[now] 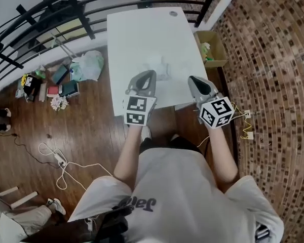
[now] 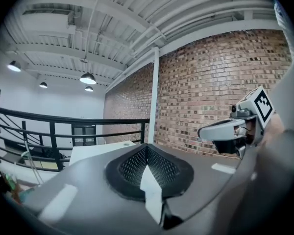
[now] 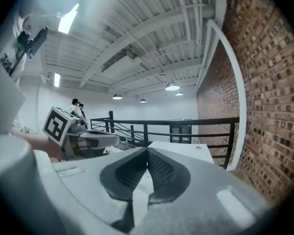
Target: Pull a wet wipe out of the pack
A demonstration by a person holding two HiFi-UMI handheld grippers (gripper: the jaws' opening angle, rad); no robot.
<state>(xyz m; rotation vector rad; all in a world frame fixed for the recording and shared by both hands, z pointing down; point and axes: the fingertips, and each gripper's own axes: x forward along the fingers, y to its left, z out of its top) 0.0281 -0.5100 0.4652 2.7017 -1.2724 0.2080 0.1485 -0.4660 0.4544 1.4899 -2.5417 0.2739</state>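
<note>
The 2 grippers are held side by side above the near end of the white table [image 1: 142, 34]. The left gripper [image 1: 151, 75] is clenched, its pads pressed together at the tips, with no item seen gripped. The right gripper [image 1: 192, 79] is likewise closed tight and empty. The wipe pack [image 1: 158, 66] is seen only as a pale, washed-out shape on the table, just beyond the left gripper's tips. A cardboard box [image 1: 213, 48] stands at the table's right side.
</note>
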